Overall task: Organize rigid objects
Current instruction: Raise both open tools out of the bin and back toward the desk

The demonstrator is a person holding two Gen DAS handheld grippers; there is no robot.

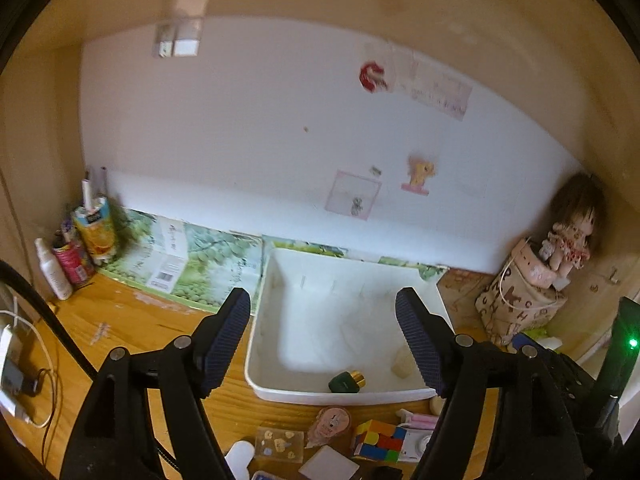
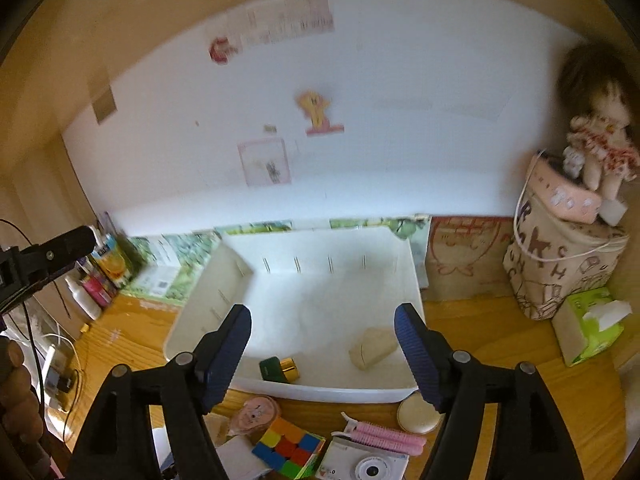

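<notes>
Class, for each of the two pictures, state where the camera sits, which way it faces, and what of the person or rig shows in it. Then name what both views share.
Left wrist view: on the left gripper, looking forward and down at the white bin; own open jaws show.
Right wrist view: on the right gripper, facing the same bin; own open jaws, a hand at left edge.
Shared: bin, green bottle, colour cube, doll.

A brown-haired rag doll sat atop a lettered canvas bag in the bench's far right corner, just beside a green tissue box. A white spray bottle stood far left.
</notes>
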